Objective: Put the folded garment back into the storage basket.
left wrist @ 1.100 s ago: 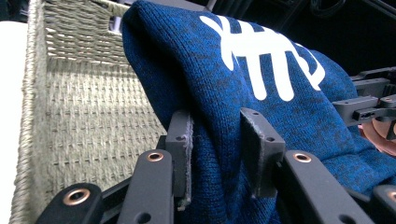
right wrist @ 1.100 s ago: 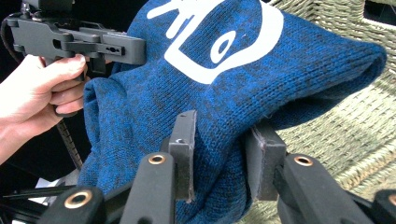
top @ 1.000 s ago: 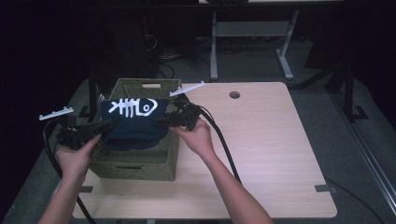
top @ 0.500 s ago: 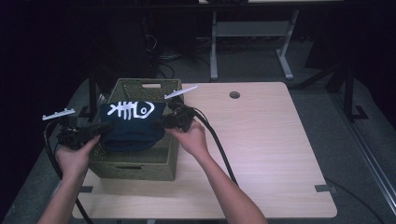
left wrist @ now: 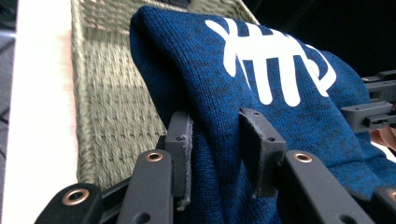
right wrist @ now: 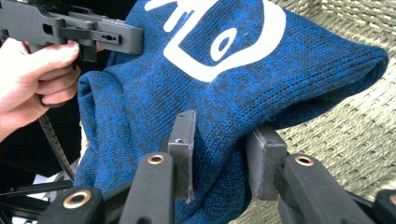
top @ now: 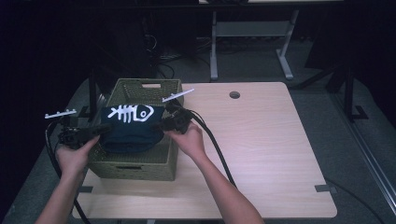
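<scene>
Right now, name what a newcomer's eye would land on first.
The blue knitted garment with a white fish-skeleton print, hanging over the green woven basket at the table's left side. The left gripper and right gripper each pinch a bunch of its fabric from opposite sides.

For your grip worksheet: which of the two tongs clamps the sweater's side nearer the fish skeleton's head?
The right tongs pinch the blue sweater beside the fish's head; the left tongs hold the tail side.
</scene>
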A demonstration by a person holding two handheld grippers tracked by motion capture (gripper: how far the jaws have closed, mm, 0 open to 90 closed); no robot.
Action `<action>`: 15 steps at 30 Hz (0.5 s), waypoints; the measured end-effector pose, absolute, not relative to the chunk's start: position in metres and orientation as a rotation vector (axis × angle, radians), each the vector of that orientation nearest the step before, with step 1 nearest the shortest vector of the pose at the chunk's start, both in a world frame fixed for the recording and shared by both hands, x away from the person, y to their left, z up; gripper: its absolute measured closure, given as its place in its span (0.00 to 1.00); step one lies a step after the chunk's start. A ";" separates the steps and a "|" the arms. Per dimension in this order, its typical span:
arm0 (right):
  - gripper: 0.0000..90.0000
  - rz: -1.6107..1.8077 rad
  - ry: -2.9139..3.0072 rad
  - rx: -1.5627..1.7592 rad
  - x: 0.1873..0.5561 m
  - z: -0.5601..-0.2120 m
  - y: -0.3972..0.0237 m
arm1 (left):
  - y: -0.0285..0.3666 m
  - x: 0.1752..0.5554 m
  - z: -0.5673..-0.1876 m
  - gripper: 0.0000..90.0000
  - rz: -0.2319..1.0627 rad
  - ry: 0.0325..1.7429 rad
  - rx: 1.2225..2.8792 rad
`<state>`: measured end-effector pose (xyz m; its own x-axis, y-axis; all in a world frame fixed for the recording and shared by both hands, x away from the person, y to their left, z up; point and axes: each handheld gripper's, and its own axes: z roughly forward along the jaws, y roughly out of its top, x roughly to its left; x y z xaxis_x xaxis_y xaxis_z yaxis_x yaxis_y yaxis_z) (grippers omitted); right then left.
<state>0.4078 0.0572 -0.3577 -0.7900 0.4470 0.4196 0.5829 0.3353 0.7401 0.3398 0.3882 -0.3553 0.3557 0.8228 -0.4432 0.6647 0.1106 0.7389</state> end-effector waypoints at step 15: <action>0.74 -1.389 -2.464 -0.981 0.409 -0.377 0.065 | 0.396 0.352 -0.364 0.77 0.139 1.413 1.722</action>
